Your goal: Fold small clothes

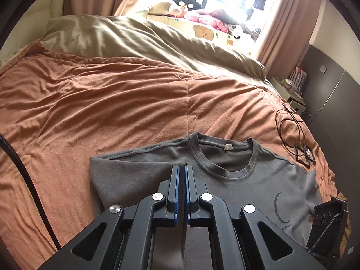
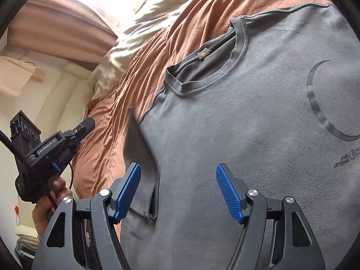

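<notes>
At nine o'clock the left tool [image 1: 182, 168] has its blue pads together on nothing, hanging above the grey T-shirt's [image 1: 258, 180] tucked-in sleeve, probably just let go. The shirt lies face up on the orange bedspread [image 1: 112, 101], collar at twelve o'clock. At three o'clock the right tool [image 2: 178, 177] stands apart and empty over the chest, likely ready for the next fold.

We have the T-shirt [image 1: 247, 180] lying flat on the blanket [image 1: 112, 103] at the near side of the bed, collar toward the far side. A coil of cable [image 1: 292, 130] lies on the blanket to its right; the quilt [image 1: 135, 40] lies beyond.
</notes>
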A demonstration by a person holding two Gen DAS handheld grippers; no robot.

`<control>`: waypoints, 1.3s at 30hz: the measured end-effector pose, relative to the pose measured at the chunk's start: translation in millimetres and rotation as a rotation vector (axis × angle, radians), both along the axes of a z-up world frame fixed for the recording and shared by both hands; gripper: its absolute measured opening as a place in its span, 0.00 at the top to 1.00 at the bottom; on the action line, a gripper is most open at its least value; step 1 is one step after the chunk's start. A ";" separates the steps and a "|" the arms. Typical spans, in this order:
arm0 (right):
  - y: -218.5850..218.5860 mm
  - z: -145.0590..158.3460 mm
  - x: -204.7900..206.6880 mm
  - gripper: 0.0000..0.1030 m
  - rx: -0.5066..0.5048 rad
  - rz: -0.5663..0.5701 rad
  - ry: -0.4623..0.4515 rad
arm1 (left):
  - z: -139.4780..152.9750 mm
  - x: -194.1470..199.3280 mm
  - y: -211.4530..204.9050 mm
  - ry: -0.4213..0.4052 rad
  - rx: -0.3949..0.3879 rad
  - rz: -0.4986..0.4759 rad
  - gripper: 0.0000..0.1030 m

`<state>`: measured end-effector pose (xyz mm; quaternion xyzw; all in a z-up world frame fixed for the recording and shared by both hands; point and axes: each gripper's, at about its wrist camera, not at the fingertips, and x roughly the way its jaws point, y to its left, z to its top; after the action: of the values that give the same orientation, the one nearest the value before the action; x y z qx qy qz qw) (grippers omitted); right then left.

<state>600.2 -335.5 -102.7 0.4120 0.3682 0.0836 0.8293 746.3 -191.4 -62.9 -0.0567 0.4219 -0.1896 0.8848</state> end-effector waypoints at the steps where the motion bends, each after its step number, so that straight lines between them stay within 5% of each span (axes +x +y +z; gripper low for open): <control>1: -0.7 -1.3 -0.6 0.34 0.003 0.002 0.001 | -1.9 -0.8 0.8 0.003 0.001 -0.002 0.93; 18: 44.5 -6.4 40.3 0.34 -0.014 0.086 0.011 | -30.8 -34.8 92.2 0.092 0.052 0.121 0.91; 39: 92.6 -20.1 124.4 0.62 -0.136 0.142 0.100 | -106.5 -62.1 134.8 0.262 0.029 0.136 0.91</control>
<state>724.6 -242.9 -122.9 0.3311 0.4422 0.0963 0.8280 684.2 -56.6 -169.3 -0.0965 0.5319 -0.1142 0.8335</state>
